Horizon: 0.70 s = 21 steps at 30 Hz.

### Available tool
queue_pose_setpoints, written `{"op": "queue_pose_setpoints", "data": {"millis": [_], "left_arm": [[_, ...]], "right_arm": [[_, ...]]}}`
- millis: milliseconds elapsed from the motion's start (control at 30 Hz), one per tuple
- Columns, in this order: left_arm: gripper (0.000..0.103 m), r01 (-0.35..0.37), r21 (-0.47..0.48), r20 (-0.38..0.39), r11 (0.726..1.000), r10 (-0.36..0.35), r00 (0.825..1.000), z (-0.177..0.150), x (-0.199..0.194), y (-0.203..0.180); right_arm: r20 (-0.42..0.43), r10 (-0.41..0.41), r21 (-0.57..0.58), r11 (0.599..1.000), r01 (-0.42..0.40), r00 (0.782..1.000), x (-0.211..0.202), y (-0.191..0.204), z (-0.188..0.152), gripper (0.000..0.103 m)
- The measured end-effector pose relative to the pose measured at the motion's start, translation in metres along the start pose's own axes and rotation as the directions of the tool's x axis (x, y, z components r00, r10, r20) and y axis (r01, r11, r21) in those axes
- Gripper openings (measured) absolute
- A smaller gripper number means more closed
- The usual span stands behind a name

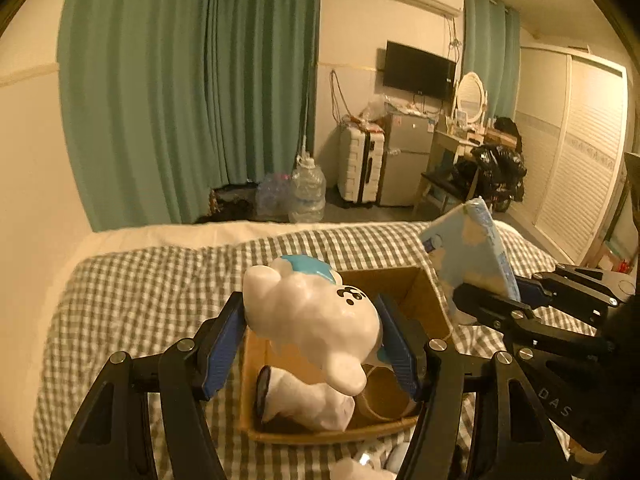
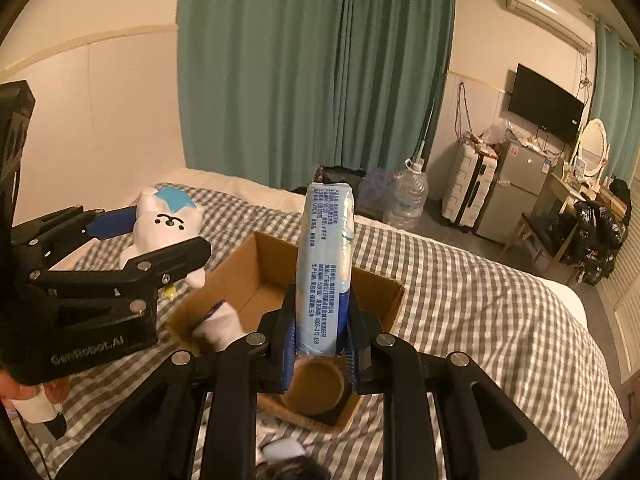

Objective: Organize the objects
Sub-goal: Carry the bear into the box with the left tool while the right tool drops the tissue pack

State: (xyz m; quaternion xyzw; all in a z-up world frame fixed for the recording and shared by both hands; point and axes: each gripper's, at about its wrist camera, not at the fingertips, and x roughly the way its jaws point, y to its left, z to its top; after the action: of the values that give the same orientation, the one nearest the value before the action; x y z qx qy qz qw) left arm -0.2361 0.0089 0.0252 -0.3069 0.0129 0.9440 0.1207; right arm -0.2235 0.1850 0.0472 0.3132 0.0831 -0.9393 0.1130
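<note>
My left gripper point(image 1: 312, 344) is shut on a white plush toy point(image 1: 316, 312) with a blue patch and holds it above an open cardboard box point(image 1: 416, 284) on the bed. The toy also shows in the right wrist view point(image 2: 168, 220). My right gripper point(image 2: 320, 340) is shut on a light blue tissue pack point(image 2: 326, 256), held upright over the box point(image 2: 384, 300). The pack shows at the right in the left wrist view point(image 1: 468, 252). Inside the box lie a white rolled item with a dark end point(image 1: 304, 400) and a brown tape roll point(image 1: 384, 392).
The box rests on a grey-checked bedspread point(image 1: 160, 300). Small white objects lie near the front edge of the bed point(image 2: 280, 450). Beyond the bed are green curtains point(image 1: 192, 92), water jugs point(image 1: 308, 196), a white suitcase point(image 1: 360, 168) and a small fridge point(image 1: 406, 160).
</note>
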Motion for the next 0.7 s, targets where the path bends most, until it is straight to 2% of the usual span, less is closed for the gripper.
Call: {"op": "queue_pose_setpoints", "data": {"millis": [233, 400, 500, 700], "left_arm": [[0.067, 0.009, -0.008, -0.097, 1.0, -0.009, 0.995, -0.014, 0.066, 0.004], [0.067, 0.017, -0.001, -0.147, 1.0, -0.017, 0.989, -0.032, 0.099, 0.002], [0.067, -0.029, 0.033, -0.151, 0.999, 0.034, 0.988, -0.039, 0.11, -0.004], [0.068, -0.016, 0.038, -0.144, 0.999, 0.021, 0.989, -0.042, 0.116, -0.012]], "right_arm": [[-0.092, 0.024, 0.01, 1.0, -0.023, 0.995, 0.075, -0.011, -0.01, 0.019], [-0.132, 0.053, 0.057, 0.997, -0.046, 0.99, 0.108, -0.022, -0.03, 0.019], [-0.155, 0.059, 0.058, 0.997, -0.05, 0.986, 0.12, -0.025, -0.039, 0.019], [-0.146, 0.086, 0.083, 0.994, -0.074, 0.986, 0.116, -0.028, -0.047, 0.02]]}}
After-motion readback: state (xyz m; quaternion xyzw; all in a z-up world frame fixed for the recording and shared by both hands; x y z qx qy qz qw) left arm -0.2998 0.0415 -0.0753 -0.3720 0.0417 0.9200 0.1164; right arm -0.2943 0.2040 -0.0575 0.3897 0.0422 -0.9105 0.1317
